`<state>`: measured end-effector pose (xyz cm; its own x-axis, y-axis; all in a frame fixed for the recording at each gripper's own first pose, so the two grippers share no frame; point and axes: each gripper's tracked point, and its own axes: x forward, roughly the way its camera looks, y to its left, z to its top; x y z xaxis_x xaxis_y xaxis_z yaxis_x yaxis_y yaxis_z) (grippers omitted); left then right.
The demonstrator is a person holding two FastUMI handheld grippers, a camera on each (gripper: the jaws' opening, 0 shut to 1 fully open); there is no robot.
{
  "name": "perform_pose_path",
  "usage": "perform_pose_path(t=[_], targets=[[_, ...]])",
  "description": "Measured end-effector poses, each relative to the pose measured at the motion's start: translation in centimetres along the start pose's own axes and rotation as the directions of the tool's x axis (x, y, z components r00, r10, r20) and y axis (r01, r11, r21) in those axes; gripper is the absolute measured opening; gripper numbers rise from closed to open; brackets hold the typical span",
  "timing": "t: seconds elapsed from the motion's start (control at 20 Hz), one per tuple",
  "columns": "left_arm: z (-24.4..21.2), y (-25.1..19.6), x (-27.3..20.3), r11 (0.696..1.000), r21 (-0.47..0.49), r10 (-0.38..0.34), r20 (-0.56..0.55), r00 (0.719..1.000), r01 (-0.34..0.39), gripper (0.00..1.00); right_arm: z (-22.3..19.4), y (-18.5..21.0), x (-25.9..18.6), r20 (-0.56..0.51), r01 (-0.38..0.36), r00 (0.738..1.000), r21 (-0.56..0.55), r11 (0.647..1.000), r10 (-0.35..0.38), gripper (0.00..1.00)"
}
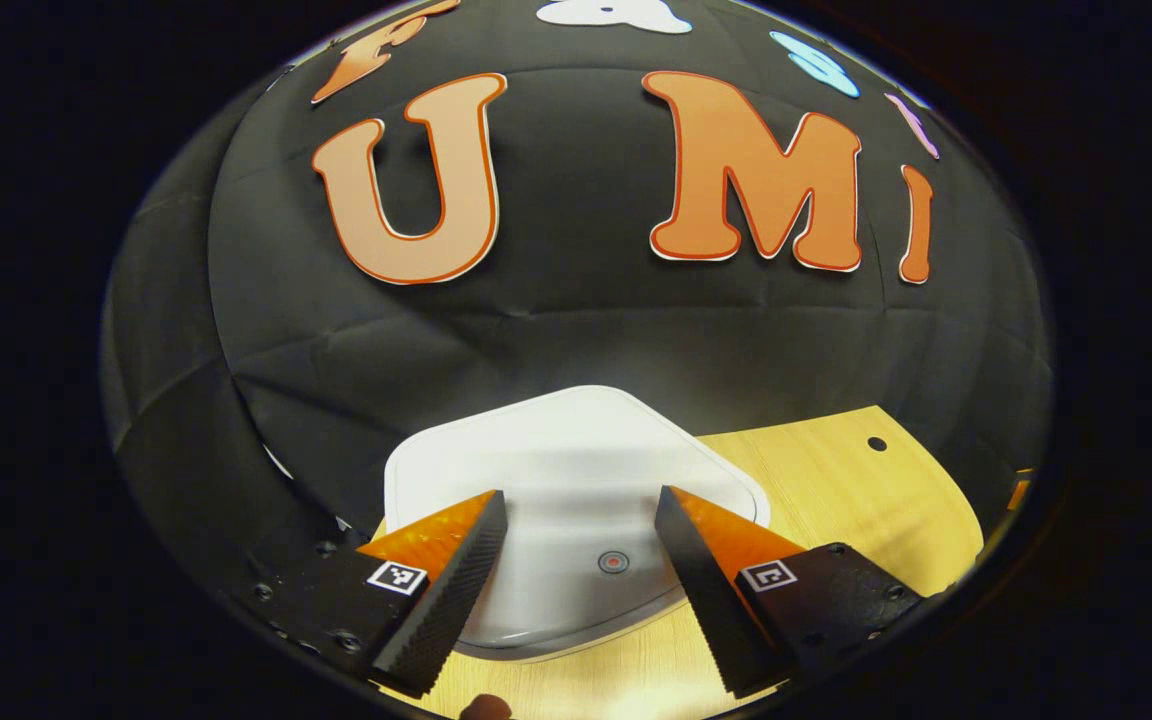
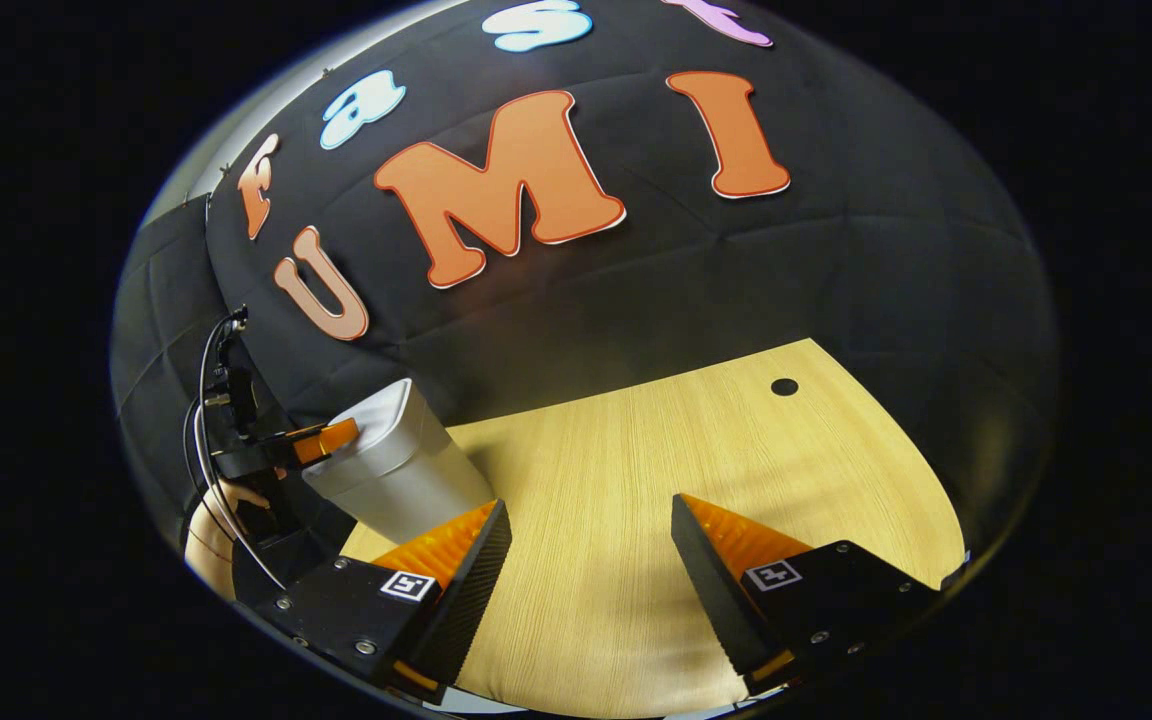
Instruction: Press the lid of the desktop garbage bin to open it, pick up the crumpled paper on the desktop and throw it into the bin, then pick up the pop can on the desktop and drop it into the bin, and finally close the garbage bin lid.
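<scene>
Both grippers' jaws gape; bin [image 1: 576, 470] base hidden.

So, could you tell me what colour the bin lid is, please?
White, with a small reddish button; the bin lid shows best in the left gripper view.

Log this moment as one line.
left gripper: open, over bin lid | lid: shut | right gripper: open, above table

Wooden table [image 2: 656, 470] (pale grain), white bin [image 2: 396, 470]
</scene>
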<state>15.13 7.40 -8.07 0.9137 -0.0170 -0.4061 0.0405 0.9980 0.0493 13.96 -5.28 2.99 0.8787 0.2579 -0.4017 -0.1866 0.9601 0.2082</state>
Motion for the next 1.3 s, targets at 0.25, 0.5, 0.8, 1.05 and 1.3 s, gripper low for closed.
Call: perform_pose_path(t=[0.25,0.5,0.8,1.05,1.3], targets=[[-0.2,0.0,0.2,1.0,-0.009,-0.01,0.002,1.0,0.01,0.98,0.1,0.2,0.1,0.001,-0.002,1.0,0.001,1.0,0.002,0.96],[0.6,0.1,0.0,1.0,-0.013,-0.002,0.028,1.0,0.002,0.98,0.0,0.4,-0.2,0.005,-0.007,1.0,0.001,1.0,0.007,0.97],[0.8,1.1,-0.1,0.998,-0.013,0.068,0.021,0.997,-0.068,0.98,0.5,0.1,-0.7,0.02,-0.003,1.0,0.018,1.0,0.002,0.96],[2.2,0.7,-1.9,0.996,-0.072,0.057,0.051,0.997,-0.053,0.97,2.1,0.5,-0.6,0.06,0.003,0.998,0.002,1.0,-0.003,0.96],[5.1,-1.3,-4.7,0.989,-0.144,-0.011,0.127,0.992,0.029,0.97,4.7,2.1,-0.8,0.115,-0.007,0.993,-0.039,0.999,0.012,0.96]])
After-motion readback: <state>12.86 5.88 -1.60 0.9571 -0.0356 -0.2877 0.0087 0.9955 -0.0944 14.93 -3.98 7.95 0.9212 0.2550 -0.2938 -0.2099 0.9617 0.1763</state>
